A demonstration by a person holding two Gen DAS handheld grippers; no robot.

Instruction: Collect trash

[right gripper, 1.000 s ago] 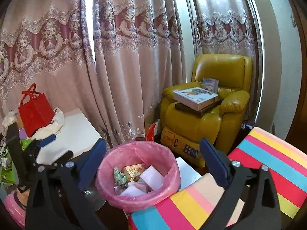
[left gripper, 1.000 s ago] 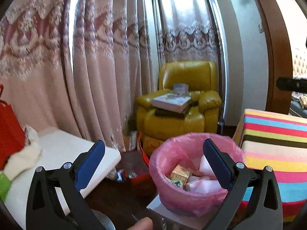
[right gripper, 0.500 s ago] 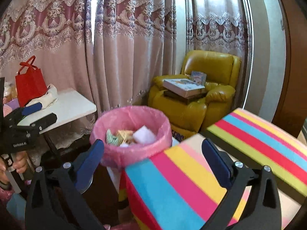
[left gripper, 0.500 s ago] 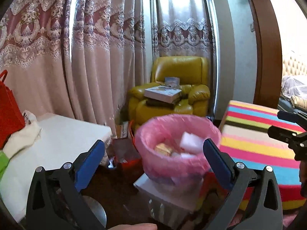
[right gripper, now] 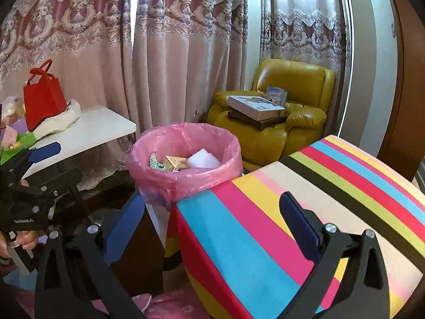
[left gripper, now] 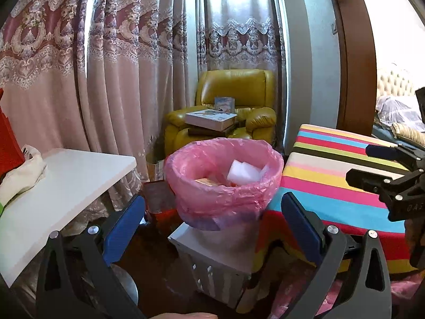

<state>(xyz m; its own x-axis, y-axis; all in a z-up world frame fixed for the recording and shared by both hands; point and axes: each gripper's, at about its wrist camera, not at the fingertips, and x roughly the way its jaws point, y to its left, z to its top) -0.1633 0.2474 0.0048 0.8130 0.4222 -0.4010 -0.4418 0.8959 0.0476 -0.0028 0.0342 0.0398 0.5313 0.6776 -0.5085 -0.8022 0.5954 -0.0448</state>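
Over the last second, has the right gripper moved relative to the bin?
Yes. The right gripper has pulled back and to the right: the pink-lined bin, earlier framed between its fingers, now sits up-left, and the striped cloth fills the gap.

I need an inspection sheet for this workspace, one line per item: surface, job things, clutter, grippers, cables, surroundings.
Surface: striped cloth covers the near table; nothing seen lying on it.
Job things: bin with pink liner holds a small carton, a white sheet and a green wrapper; it stands on a white crate.
Clutter: red bag and cloth bundle on the white side table.
Grippers: left gripper open, empty; right gripper open, empty.
Cables: nothing seen.
Surroundings: curtains; yellow armchair with boxes.
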